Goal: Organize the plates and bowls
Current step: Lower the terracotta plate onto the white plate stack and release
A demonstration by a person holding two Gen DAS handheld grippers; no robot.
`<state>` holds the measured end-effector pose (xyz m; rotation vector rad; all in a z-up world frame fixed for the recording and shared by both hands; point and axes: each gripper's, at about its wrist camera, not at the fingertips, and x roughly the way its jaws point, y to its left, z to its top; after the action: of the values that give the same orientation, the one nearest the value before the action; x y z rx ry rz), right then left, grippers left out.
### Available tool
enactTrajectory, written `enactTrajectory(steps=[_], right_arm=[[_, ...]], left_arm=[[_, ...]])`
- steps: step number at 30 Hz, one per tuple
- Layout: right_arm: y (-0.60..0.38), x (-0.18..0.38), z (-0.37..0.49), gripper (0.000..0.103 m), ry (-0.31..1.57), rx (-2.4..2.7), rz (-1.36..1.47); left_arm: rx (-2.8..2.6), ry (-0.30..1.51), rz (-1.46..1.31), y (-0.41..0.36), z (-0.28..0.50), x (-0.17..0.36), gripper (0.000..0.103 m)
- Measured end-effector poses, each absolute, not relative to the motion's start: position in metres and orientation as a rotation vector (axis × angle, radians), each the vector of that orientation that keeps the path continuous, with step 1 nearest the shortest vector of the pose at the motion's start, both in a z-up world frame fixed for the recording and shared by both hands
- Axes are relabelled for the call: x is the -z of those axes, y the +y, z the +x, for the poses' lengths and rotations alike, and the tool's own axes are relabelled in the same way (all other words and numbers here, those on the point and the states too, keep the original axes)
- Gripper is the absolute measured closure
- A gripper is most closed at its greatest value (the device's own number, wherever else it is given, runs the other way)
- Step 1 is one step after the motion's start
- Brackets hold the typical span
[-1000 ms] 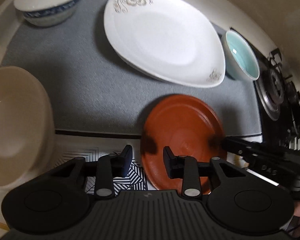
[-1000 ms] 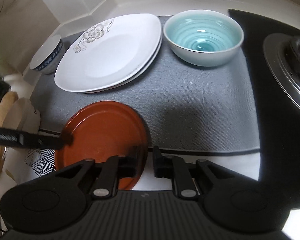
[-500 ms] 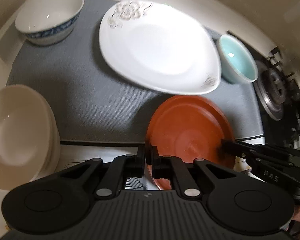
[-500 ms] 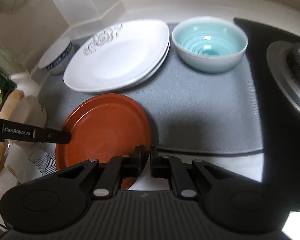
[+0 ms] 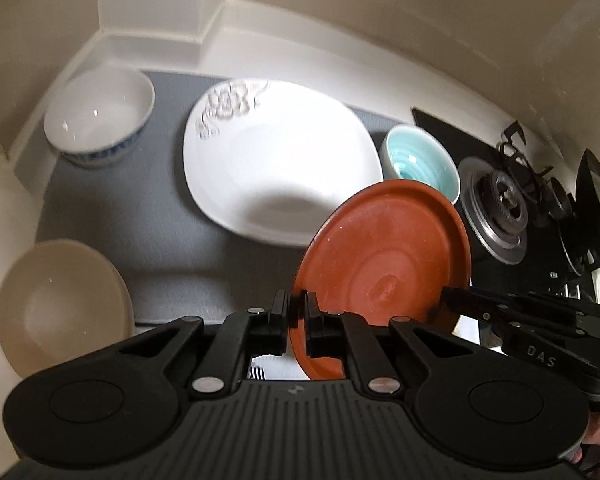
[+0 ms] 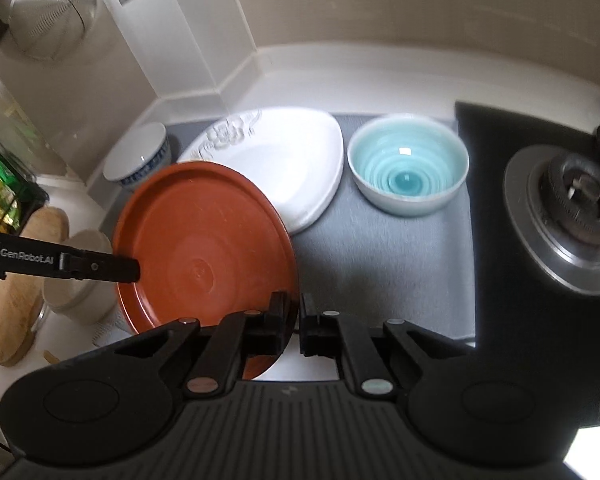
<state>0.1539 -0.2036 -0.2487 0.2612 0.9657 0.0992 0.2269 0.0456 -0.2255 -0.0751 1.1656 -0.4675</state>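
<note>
**Orange plate held at both rims, above the mat**

My left hand-held gripper point(image 5: 297, 312) is pinched on the near-left rim of the orange plate point(image 5: 384, 264). My right hand-held gripper point(image 6: 299, 314) is pinched on the opposite rim. Both sets of jaws stand narrow, with only the plate's edge between them.

The plate is tilted, its face turned toward the left wrist camera. It sits between the two tools, over the front part of the grey mat point(image 5: 112, 208). From the left view its lower edge is cut off behind my own gripper body. From the right view the same happens at the near rim, so I cannot tell how much of the rim each pad covers.

Behind the plate lies the white floral plate point(image 5: 276, 160), flat on the mat. The right view shows its near-left part hidden by the orange plate; the flower print is blurred. Whether it is one plate or a stack I cannot make out here.

Teal bowl point(image 6: 408, 168) stands upright just right of the white plate, partly covered by the orange rim in the left view. Blue-patterned bowl point(image 5: 100, 120) is at the mat's far-left corner. Cream bowl point(image 5: 60, 308) sits at the left front, soft-focused, its base out of sight.

Gas burner point(image 6: 572, 204) is to the right, cut off by the frame edge. The bench point(image 6: 300, 60) runs pale behind the mat.
</note>
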Motion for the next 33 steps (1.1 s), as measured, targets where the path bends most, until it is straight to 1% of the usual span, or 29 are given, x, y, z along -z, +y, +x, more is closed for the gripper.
enactTrajectory(steps=[9,15,20,23,27,30,33], right_arm=[[-0.206,0.209,0.168,0.097,0.873,-0.116,0.258],[-0.212,0.19,0.194,0.097,0.818,-0.11,0.278],[-0.213,0.166,0.212,0.098,0.744,-0.109,0.275],[-0.214,0.159,0.222,0.098,0.726,-0.096,0.274],[-0.216,0.163,0.24,0.098,0.751,-0.079,0.279],[-0.214,0.175,0.255,0.098,0.772,-0.07,0.267],[-0.212,0.196,0.271,0.098,0.814,-0.049,0.285]], left_arm=[[0.448,1.104,-0.116,0.05,0.25,0.191,0.095],[0.424,1.008,-0.078,0.037,0.27,0.162,0.095],[0.405,0.95,-0.103,0.037,0.281,0.141,0.095],[0.416,0.971,-0.166,0.042,0.292,0.14,0.095],[0.407,1.013,-0.204,0.042,0.309,0.15,0.095],[0.387,1.035,-0.202,0.041,0.322,0.163,0.095],[0.359,1.094,-0.226,0.043,0.337,0.186,0.095]])
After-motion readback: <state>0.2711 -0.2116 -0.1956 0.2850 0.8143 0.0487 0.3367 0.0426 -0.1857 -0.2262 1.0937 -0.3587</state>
